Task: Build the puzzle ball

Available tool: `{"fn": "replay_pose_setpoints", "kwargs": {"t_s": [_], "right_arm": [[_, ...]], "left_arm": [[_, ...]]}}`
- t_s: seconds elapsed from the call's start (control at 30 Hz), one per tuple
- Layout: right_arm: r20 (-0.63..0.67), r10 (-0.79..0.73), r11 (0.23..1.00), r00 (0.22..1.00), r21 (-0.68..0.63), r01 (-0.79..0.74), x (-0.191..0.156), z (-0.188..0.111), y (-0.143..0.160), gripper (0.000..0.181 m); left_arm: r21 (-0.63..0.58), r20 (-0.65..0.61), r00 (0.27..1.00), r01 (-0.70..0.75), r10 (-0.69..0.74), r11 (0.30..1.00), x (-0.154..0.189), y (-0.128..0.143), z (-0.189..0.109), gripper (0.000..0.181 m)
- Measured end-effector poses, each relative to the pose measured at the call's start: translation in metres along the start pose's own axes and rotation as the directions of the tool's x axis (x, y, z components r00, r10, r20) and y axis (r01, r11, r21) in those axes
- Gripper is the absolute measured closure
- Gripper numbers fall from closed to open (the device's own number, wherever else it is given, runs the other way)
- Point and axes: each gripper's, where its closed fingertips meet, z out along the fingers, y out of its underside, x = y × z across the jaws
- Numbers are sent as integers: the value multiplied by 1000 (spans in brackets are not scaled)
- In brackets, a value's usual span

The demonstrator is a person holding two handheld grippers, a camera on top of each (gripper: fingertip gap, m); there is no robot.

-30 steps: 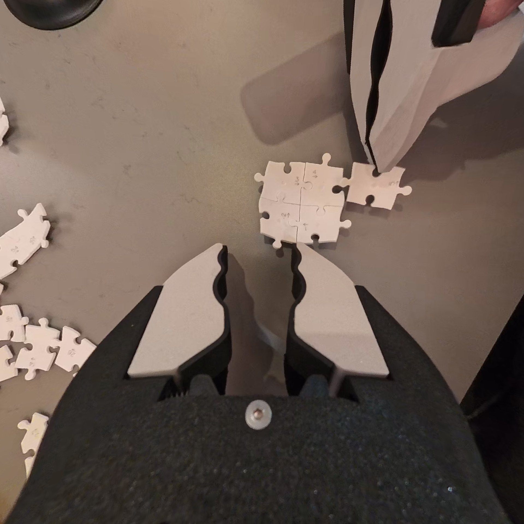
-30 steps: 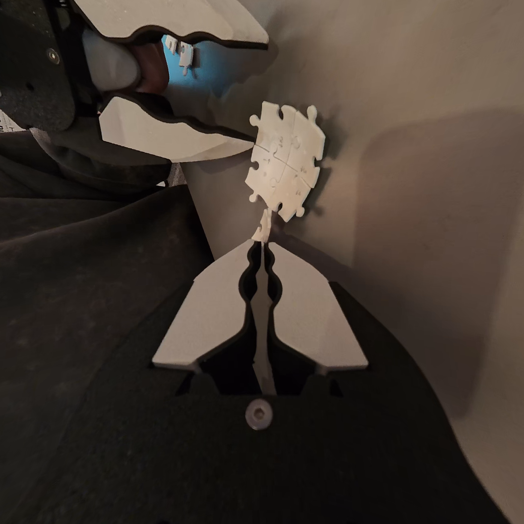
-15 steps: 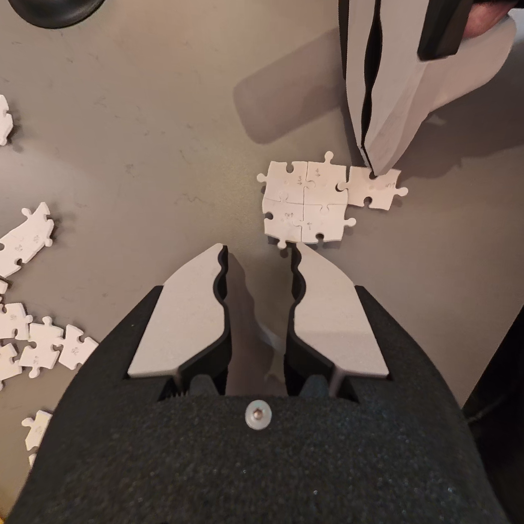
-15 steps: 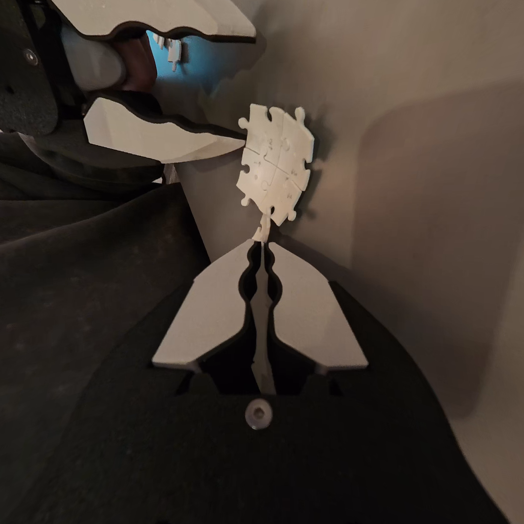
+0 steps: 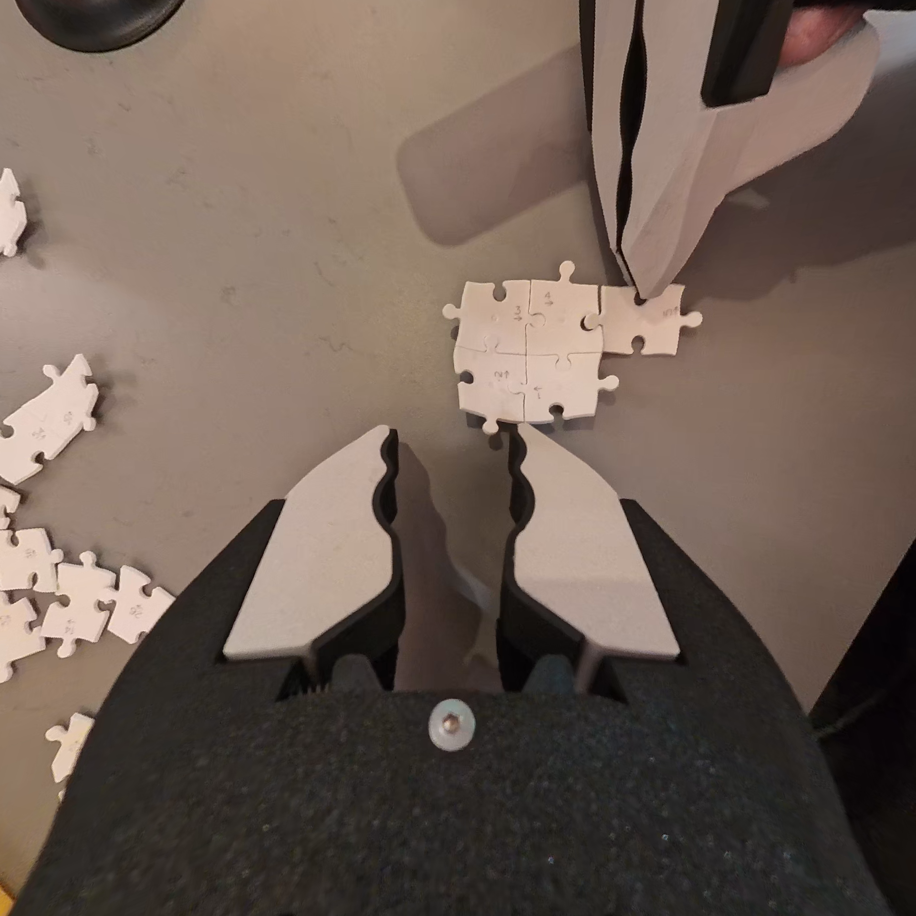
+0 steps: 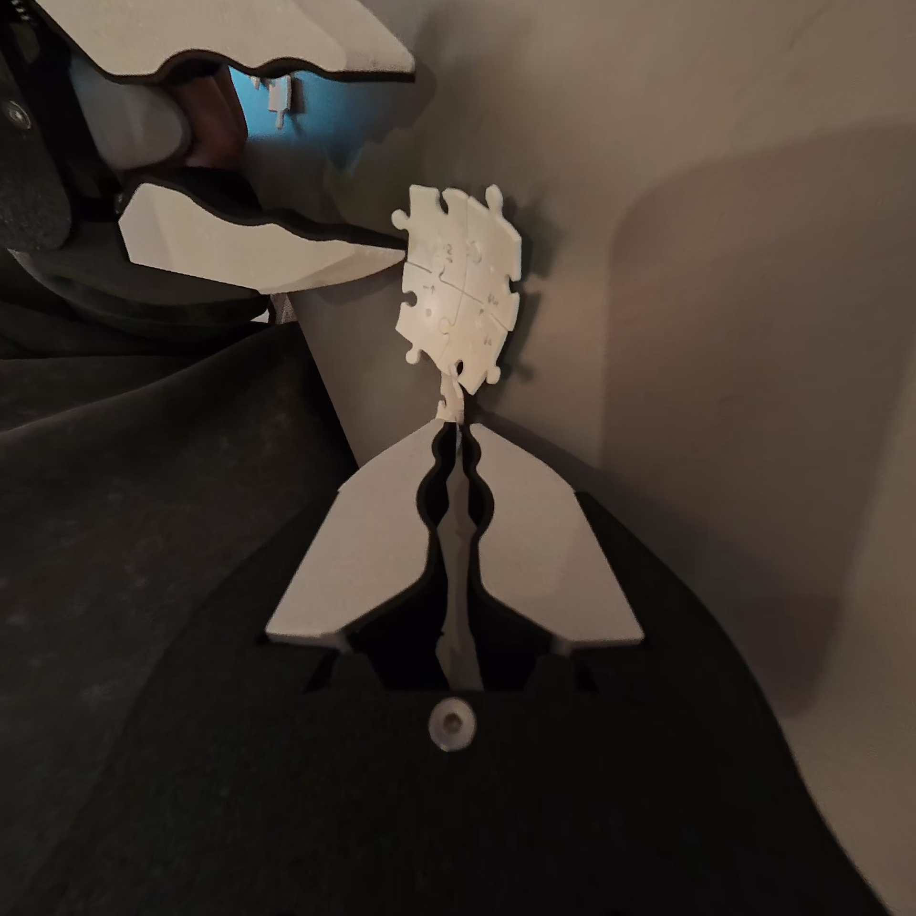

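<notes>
A joined block of white puzzle pieces [image 5: 528,357] lies on the grey table [image 5: 248,248]. My left gripper [image 5: 453,435] is open and empty, its right fingertip [image 5: 520,438] right at the block's near edge. My right gripper [image 5: 639,287] comes down from the top, shut on a single white piece [image 5: 642,322] held against the block's right side, over its side tab. In the right wrist view, my right gripper [image 6: 453,424] grips that piece [image 6: 450,404] edge-on below the block [image 6: 461,287], and the left gripper [image 6: 406,158] stands open at the upper left.
Several loose white pieces [image 5: 79,619] and a joined pair [image 5: 49,426] lie along the table's left side. A black round object [image 5: 94,25] sits at the top left. The table's dark edge [image 5: 867,644] runs down the right. Across from one pair of fingers to the other is roughly 9 centimeters. From the left gripper's tips to the black round object [image 5: 94,25] is close to 20 centimeters.
My right gripper has carried the single piece left until it meets the block's right side. The left gripper has stayed open at the block's near edge.
</notes>
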Motion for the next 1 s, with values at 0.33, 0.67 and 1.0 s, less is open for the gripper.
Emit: {"fn": "replay_pose_setpoints", "kwargs": {"t_s": [0.33, 0.67, 1.0], "right_arm": [[9, -41, 994, 999, 99, 40, -6, -19, -4, 173], [-172, -274, 912, 946, 266, 313, -27, -19, -7, 181], [-418, -303, 815, 857, 353, 460, -26, -10, -10, 181]], "left_arm": [[5, 4, 1000, 0, 0, 1000, 1, 0, -3, 139], [3, 23, 1000, 0, 0, 1000, 2, 2, -6, 139], [53, 6, 998, 66, -67, 996, 3, 6, -15, 139]]}}
